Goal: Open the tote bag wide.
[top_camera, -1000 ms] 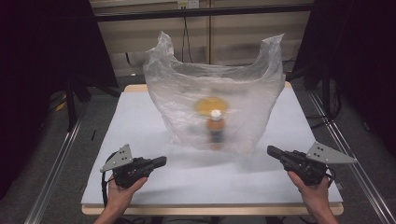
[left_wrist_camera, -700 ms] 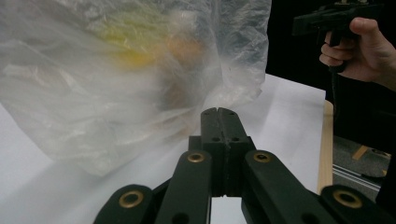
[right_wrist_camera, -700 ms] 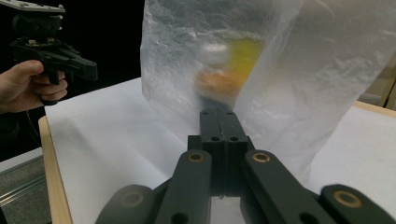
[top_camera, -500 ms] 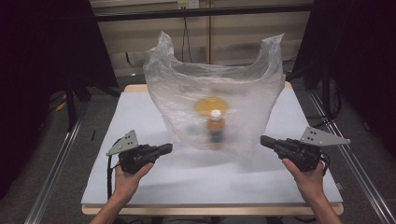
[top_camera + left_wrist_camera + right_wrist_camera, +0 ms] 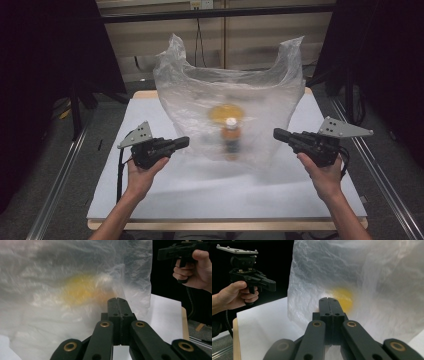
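Observation:
A big clear plastic bag [image 5: 230,105] stands open-topped on the white table [image 5: 200,190]. Inside it I make out a small bottle with a white cap [image 5: 231,135] and a yellow round thing [image 5: 225,112] behind it, both blurred by the film. My left gripper [image 5: 184,143] is shut, held off the table just left of the bag and pointing at it. Level with it on the other side, my right gripper [image 5: 277,134] is shut too and points at the bag's right flank. In the left gripper view the pressed-together jaws [image 5: 121,301] face the bag [image 5: 62,290]; the right gripper view shows the same [image 5: 332,301].
Dark curtains flank the table on both sides. A metal rail [image 5: 60,170] runs along the floor at the left, another [image 5: 385,175] at the right. The bag takes up the table's middle and back.
Both hands have risen from near the table's front edge and moved forward and inward toward the bag's sides. The bag and its contents have stayed put.

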`<state>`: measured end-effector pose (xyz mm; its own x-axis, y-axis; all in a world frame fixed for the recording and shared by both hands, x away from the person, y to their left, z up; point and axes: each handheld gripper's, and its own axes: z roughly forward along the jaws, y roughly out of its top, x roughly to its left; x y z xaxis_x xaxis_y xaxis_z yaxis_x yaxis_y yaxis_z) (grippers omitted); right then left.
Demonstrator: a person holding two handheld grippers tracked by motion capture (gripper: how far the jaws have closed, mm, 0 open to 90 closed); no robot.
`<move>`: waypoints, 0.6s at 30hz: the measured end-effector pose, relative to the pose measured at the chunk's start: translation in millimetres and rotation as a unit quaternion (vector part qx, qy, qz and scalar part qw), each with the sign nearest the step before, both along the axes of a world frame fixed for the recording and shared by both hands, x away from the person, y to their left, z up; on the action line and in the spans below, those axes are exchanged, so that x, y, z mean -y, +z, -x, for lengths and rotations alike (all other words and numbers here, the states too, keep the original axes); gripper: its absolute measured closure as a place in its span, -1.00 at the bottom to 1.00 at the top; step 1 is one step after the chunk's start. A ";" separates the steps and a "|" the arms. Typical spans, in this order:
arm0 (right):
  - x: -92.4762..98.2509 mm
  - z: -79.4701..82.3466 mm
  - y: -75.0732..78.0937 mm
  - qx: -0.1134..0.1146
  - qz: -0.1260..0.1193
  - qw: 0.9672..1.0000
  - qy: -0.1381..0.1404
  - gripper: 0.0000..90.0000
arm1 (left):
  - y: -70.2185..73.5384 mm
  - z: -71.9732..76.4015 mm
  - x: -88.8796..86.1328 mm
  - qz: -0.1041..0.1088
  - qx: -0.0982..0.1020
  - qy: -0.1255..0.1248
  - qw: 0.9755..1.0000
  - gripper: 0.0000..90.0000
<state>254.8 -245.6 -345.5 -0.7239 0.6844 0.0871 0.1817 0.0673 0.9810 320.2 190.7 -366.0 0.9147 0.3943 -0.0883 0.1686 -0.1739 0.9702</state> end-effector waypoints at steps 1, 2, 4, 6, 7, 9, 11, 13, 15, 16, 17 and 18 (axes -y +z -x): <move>-0.6 -1.5 2.6 0.002 -0.001 1.000 0.001 1.00 | 2.6 -1.3 -0.4 -0.003 0.004 0.002 1.000 1.00; -0.8 -2.4 4.7 0.001 -0.001 1.000 0.000 1.00 | 5.7 -2.7 0.2 -0.001 0.003 0.003 1.000 1.00; -2.1 -5.6 10.4 0.002 0.000 1.000 0.000 1.00 | 11.4 -5.8 0.9 0.001 0.011 0.000 1.000 1.00; -3.7 -10.4 15.7 0.008 0.000 1.000 0.005 1.00 | 17.2 -8.9 2.9 -0.001 0.017 0.003 1.000 1.00; -5.0 -11.9 18.5 0.004 -0.002 1.000 0.004 1.00 | 20.0 -10.6 4.1 -0.001 0.017 0.002 1.000 1.00; -6.9 -16.5 23.5 0.006 0.001 1.000 0.004 1.00 | 25.5 -14.4 6.6 0.000 0.019 0.002 1.000 1.00; -8.2 -19.9 29.3 0.009 0.001 1.000 0.003 1.00 | 30.5 -18.1 9.4 0.010 0.014 0.002 1.000 1.00; -7.2 -23.1 35.4 0.013 -0.011 1.000 0.003 1.00 | 35.5 -21.6 11.8 0.005 0.018 0.002 1.000 1.00; -8.4 -27.4 41.5 0.016 -0.009 1.000 0.001 1.00 | 39.3 -24.8 15.0 0.004 0.018 0.001 1.000 1.00; -9.7 -30.0 44.4 0.017 -0.013 1.000 0.003 1.00 | 41.6 -27.1 17.0 0.001 0.020 0.001 1.000 1.00; -12.0 -33.4 48.2 0.017 -0.013 1.000 0.005 1.00 | 43.0 -28.7 19.1 0.004 0.020 0.001 1.000 1.00; -13.9 -35.4 51.4 0.018 -0.009 1.000 0.004 1.00 | 44.4 -30.2 20.8 0.005 0.022 0.001 1.000 1.00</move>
<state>290.3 -231.7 -294.0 -0.7318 0.6774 0.0743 0.1467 0.0501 0.9879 350.4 169.9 -321.6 0.9167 0.3963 -0.0513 0.1256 -0.1640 0.9784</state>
